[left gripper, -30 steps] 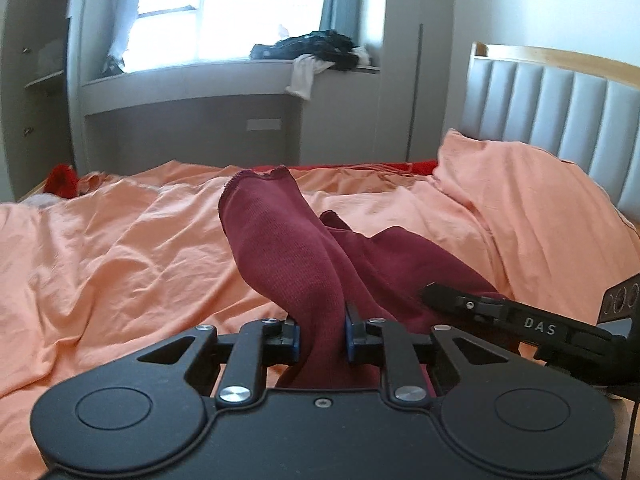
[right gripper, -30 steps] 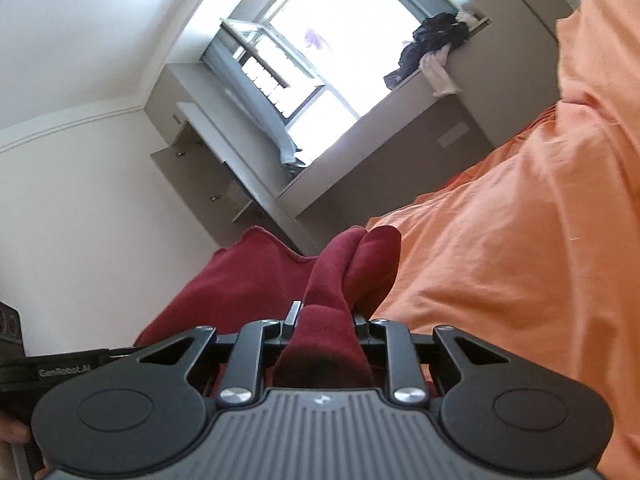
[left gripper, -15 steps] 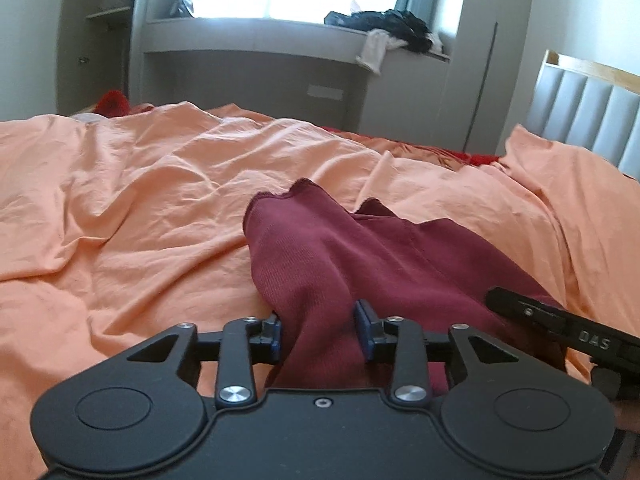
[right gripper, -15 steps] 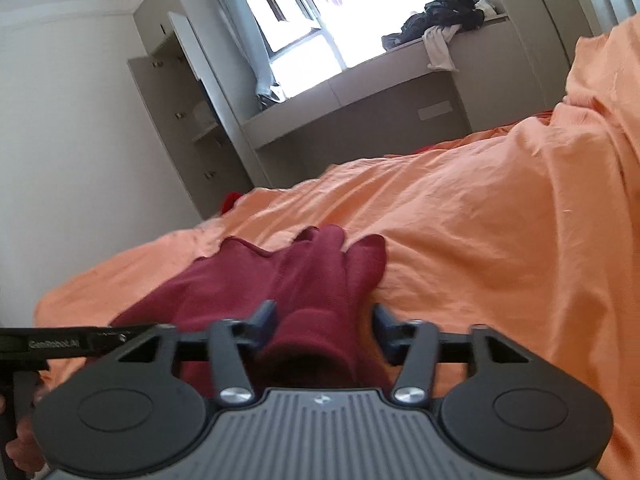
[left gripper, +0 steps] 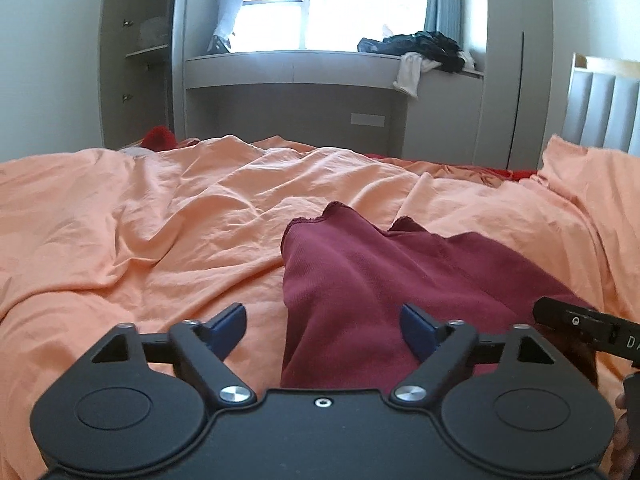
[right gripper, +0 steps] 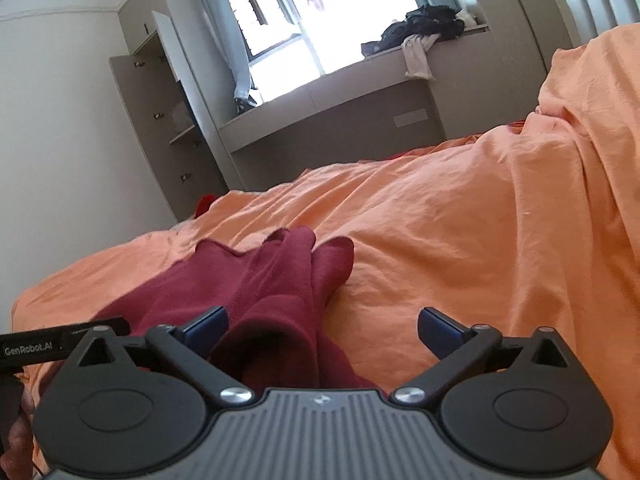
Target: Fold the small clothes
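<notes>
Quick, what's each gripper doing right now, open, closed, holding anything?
Left gripper: open, holding nothing; maroon garment lies between its fingers.
Right gripper: open, holding nothing.

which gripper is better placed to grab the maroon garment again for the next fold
Probably the left gripper. Its open jaws straddle a flat edge of the maroon garment, which fills most of the gap. The right gripper is also open, but the cloth sits bunched toward one finger, with bare orange sheet in the rest.
</notes>
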The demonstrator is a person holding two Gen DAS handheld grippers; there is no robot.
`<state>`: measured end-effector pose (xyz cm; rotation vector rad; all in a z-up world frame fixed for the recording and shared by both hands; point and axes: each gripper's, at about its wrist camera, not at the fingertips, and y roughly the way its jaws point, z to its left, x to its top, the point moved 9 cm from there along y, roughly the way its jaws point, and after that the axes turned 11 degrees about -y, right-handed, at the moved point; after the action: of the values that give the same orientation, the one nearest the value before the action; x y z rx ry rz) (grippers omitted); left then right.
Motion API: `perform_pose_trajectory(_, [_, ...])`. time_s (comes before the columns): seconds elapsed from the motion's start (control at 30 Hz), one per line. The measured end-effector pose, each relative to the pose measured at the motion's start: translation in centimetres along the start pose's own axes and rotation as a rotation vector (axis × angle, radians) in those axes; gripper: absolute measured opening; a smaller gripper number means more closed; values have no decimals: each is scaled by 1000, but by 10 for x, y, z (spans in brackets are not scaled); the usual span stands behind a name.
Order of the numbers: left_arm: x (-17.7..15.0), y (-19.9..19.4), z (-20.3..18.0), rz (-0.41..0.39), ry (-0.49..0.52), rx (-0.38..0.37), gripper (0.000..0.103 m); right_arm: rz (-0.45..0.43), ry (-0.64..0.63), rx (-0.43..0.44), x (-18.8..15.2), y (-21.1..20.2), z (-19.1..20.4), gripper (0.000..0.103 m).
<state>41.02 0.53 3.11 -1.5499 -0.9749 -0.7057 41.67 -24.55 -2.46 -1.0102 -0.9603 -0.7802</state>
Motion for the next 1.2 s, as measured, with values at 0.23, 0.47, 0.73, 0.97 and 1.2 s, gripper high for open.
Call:
perform_pose_trajectory(0.23, [5, -44, -6, -79, 22, 6, 101, -121, -6, -19, 14, -42, 14, 103])
perform_pose_trajectory(0.47, [8, -102, -8, -177, 34, 5, 102, -284, -137, -89, 22, -96, 34, 103])
perform_pose_trajectory(0.73, [-12, -160, -5, -264, 39, -19, 102, -420, -176, -110, 8, -169, 53, 103])
perform_pose_trajectory(0.97, [-39, -196, 0, -307, 50, -27, 103, -483, -298, -193, -14, -209, 73, 103])
perform_pose_trajectory(1.2, [-75, -200, 17, -298, 58, -28, 103, -436, -368, -196, -47, -219, 95, 103])
